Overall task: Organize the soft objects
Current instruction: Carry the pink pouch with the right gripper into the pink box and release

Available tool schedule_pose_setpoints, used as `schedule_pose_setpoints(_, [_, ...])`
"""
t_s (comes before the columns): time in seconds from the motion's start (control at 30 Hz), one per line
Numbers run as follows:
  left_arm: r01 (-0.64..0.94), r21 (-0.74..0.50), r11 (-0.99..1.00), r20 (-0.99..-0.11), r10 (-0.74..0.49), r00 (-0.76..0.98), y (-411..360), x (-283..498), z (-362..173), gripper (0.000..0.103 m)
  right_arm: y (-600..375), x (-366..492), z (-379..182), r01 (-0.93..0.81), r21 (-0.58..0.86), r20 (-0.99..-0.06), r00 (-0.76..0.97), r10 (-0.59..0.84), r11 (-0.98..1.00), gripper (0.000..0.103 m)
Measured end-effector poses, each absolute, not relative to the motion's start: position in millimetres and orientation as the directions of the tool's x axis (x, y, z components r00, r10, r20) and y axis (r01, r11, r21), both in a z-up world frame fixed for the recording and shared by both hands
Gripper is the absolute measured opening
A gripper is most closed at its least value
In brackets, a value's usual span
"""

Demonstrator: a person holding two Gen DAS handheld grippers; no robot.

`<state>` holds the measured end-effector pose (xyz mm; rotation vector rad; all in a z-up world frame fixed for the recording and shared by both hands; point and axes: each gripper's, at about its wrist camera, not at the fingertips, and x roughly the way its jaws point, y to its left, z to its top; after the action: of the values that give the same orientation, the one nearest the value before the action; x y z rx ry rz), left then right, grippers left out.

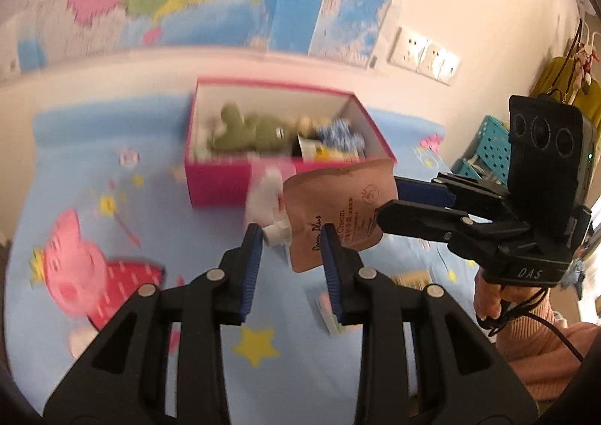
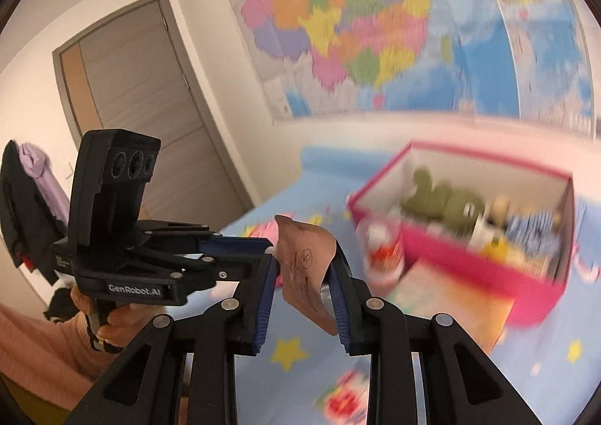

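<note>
A brown spouted pouch [image 1: 338, 207] [image 2: 300, 237] hangs in the air over the bed, held between both grippers. My left gripper [image 1: 293, 233] [image 2: 268, 254] is shut on its white-capped spout end. My right gripper [image 2: 304, 256] [image 1: 387, 199] is shut on the opposite edge of the pouch. Behind it stands an open pink box [image 1: 218, 181] [image 2: 469, 275] with a green plush toy [image 1: 248, 132] [image 2: 439, 203] and other small items inside. Motion blur hides the fine detail.
A blue cartoon-print sheet [image 1: 263, 380] covers the bed. A white and red packet [image 1: 263, 196] [image 2: 383, 256] lies against the box front, with a flat package [image 2: 450, 305] beside it. A wall map [image 2: 357, 12], a teal basket [image 1: 488, 147] and a door [image 2: 150, 106] surround the bed.
</note>
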<state>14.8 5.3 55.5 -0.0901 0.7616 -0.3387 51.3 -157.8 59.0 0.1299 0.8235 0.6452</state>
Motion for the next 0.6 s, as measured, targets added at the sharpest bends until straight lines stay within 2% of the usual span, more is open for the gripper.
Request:
schedule_pose_setpoints(0.27, [0.268,-0.134,0.954,-0.655,-0.288,0.698,1.1,84.8,72.3,0.033,-174.6,118.0,66.5,-0.435,0.370,-0.612,0.551,0.568,0.821,0.029])
schedule_pose_setpoints(0.6, [0.232,-0.118,0.965,-0.732,-0.243,0.636,-3.7,150.5,45.1,0.033,-189.9,170.9,30.3,-0.363,0.375,-0.676,0.522,0.519,0.853,0.029])
